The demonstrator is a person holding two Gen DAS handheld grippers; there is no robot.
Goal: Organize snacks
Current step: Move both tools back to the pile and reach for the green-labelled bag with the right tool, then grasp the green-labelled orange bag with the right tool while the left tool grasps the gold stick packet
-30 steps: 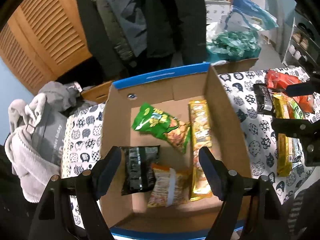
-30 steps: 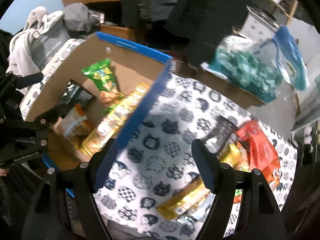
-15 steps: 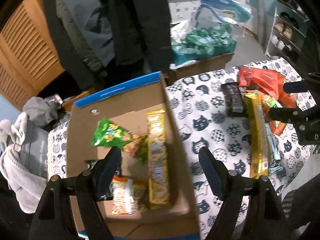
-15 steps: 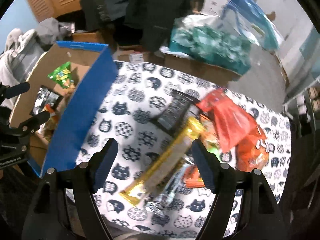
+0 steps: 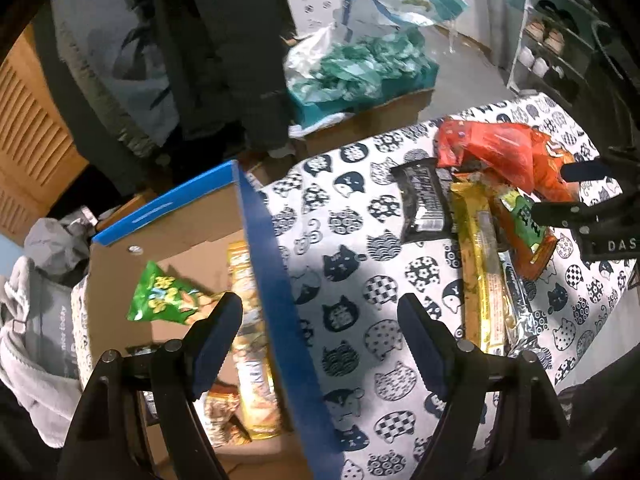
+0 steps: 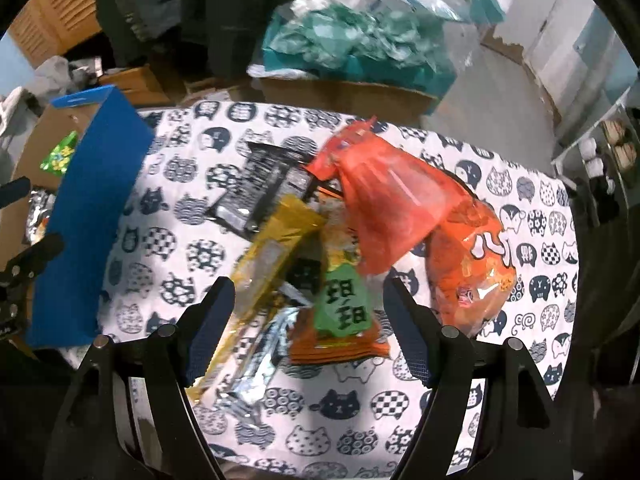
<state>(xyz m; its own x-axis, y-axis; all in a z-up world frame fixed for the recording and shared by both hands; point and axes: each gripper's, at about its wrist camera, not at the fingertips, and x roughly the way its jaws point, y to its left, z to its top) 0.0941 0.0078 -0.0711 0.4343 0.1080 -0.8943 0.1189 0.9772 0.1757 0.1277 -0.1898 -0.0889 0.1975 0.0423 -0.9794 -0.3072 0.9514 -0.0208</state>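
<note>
Left wrist view first: the left gripper [image 5: 320,326] has swung right since a second ago. Back then it sat straight over the box [image 5: 276,272]; now it straddles the box's blue wall, fingers wide apart and holding nothing. One finger hangs over the box, the other over the cat-print cloth [image 5: 344,248] on the worktop. Inside the box you can make out the green bag [image 5: 164,300] and a long gold pack [image 5: 250,320], with a couple more snacks lower down that are too blurry to name.

Right wrist view: the right gripper [image 6: 306,320] has moved off the box edge too and now sits over the loose pile, fingers spread wide, nothing between them. Right under it is the orange pack [image 6: 340,316] with the green label. A gold bar [image 6: 272,264] runs beside it toward the left finger, and a silver wrapper [image 6: 256,364] lies under that. Farther back are the black pack [image 6: 260,188] and the red bag [image 6: 384,204], which overlaps a bigger orange bag [image 6: 472,276]. Everything in the pile is touching or overlapping.
</note>
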